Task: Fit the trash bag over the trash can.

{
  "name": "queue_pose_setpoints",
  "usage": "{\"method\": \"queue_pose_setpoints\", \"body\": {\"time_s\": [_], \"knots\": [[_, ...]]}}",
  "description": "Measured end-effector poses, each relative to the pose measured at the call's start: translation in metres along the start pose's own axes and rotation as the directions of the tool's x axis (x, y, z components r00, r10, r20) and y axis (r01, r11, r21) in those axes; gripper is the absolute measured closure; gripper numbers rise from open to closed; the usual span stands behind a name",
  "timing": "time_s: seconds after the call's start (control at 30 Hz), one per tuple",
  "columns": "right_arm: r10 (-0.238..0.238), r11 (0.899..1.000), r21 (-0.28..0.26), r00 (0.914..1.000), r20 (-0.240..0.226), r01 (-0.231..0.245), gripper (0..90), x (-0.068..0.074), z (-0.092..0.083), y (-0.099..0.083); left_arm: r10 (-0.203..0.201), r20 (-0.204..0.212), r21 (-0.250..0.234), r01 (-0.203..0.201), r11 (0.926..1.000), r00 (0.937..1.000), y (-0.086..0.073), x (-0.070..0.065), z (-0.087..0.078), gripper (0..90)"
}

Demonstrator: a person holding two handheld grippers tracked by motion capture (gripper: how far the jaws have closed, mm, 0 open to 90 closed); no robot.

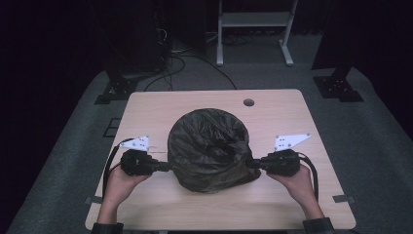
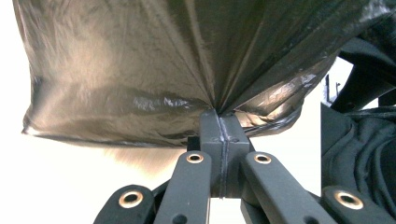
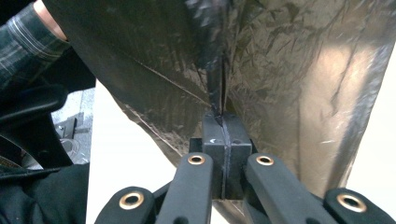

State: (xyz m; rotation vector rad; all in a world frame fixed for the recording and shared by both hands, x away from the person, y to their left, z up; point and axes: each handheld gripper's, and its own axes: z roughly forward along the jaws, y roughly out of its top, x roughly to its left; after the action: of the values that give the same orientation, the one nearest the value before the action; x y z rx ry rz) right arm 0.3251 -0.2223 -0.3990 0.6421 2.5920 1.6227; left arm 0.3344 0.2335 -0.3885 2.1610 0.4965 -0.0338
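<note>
A: Where does the job stand?

B: The grab looks done on both sides. In the high view the left tool (image 1: 164, 166) sits at the left flank of the black plastic bag (image 1: 209, 146), low in the middle of the frame, and the right tool (image 1: 252, 164) at its right flank. Each is clamped on the film. In the left gripper view the jaws are pressed together with a pinch of plastic between them, and creases fan out from that point. The right gripper view shows the same, a fold of film running up out of the closed jaws.

A: And what is left?

B: My guess is the lifting, spreading or moving of the bag. It rests on the counter (image 1: 292, 204), and nothing suggests it has come off the wood yet.

A: How does the bag look?

B: Thin, glossy, dark brown-black, heavily crinkled. It sits as a rounded, puffed mound at the centre of the frame, with a hollow of folds on top. I cannot tell whether something is inside. The film is pulled taut towards each pinch point, so it should stretch or tear if tugged hard.

A: Anything else on the counter?

B: A small round hole (image 1: 249, 102) near the far edge, at the upper middle of the frame.
</note>
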Motion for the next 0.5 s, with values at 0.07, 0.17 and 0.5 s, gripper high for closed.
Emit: {"method": "queue_pose_setpoints", "body": {"time_s": [0.07,0.17,0.5], "knots": [[0.006,1.0,0.006,1.0,0.004,-0.006,90.0,-0.002,0.001,-0.001,-0.009,-0.006,0.008,0.009,0.9999,0.9999,-0.002,0.002,0.001,90.0],[0.009,1.0,0.016,0.9999,0.007,-0.009,90.0,-0.003,0.002,-0.004,-0.014,-0.013,0.026,0.015,0.9996,0.9998,-0.004,0.004,0.004,90.0],[0.036,0.998,0.044,0.9992,0.015,-0.037,90.0,-0.009,0.007,-0.016,-0.031,-0.011,0.061,0.031,0.9977,0.9995,-0.01,0.01,0.013,90.0]]}}
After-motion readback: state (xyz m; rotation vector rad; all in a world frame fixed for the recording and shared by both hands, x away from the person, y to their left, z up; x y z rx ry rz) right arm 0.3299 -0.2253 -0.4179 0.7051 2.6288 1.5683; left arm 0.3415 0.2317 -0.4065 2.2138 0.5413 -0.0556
